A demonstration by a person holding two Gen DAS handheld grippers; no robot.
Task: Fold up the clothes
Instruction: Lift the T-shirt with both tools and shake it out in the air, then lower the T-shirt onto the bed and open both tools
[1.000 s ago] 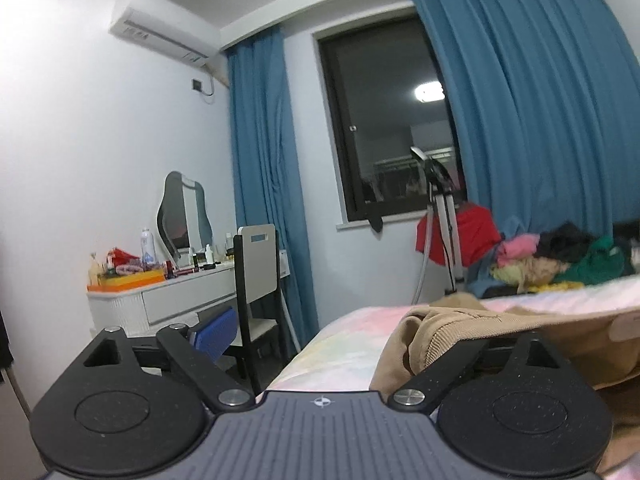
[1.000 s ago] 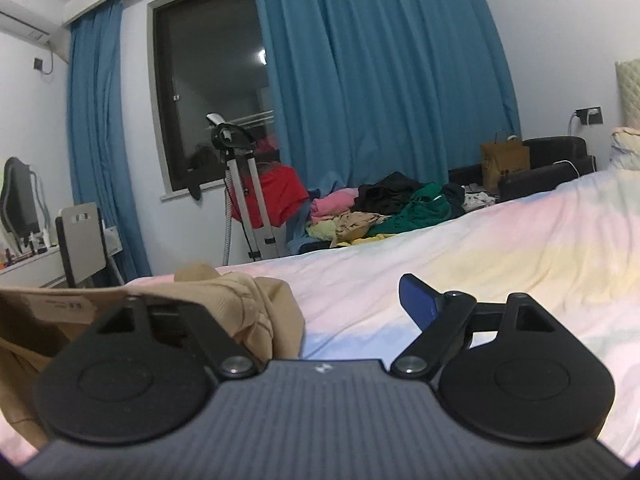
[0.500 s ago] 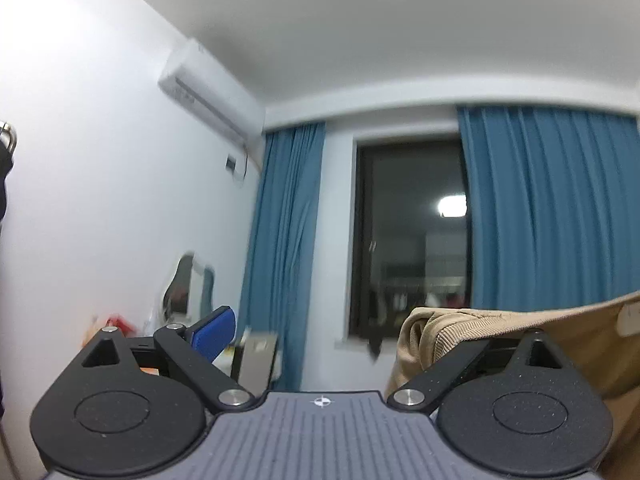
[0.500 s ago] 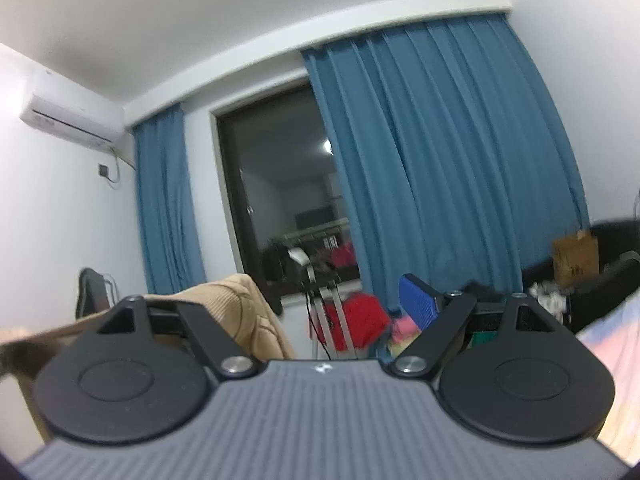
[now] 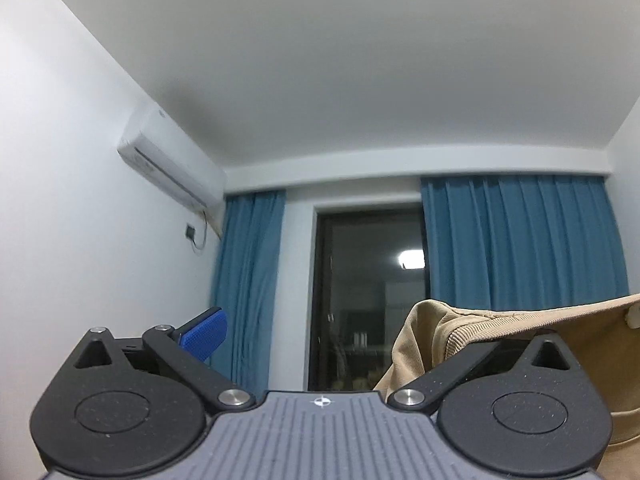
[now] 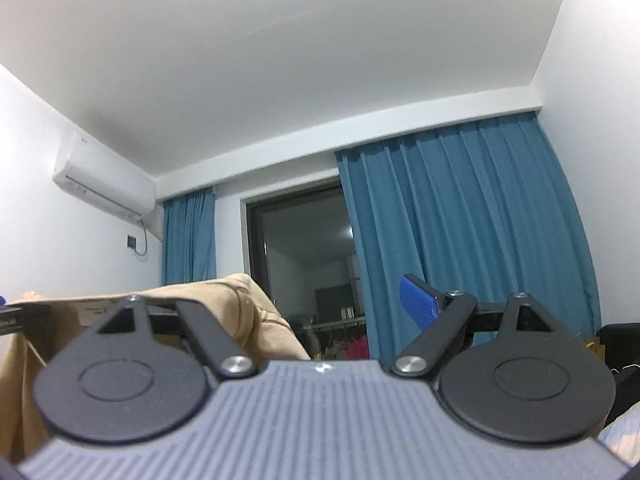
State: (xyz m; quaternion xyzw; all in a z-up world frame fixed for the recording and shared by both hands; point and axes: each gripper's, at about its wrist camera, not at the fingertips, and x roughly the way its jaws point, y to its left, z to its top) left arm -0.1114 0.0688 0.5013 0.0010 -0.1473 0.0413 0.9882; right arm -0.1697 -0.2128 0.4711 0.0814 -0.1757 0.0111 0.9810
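Even indoor light, lamp glare in window (image 5: 411, 259), soft blur, fisheye-bent edges

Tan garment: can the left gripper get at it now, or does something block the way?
Probably yes. The tan garment drapes over one finger of the left gripper, with nothing between them. The jaws look spread wide, so I cannot tell whether it is truly gripped.

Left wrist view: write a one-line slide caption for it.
Left gripper tilted toward the ceiling, tan garment draped over its right finger, blue curtains and dark window behind.
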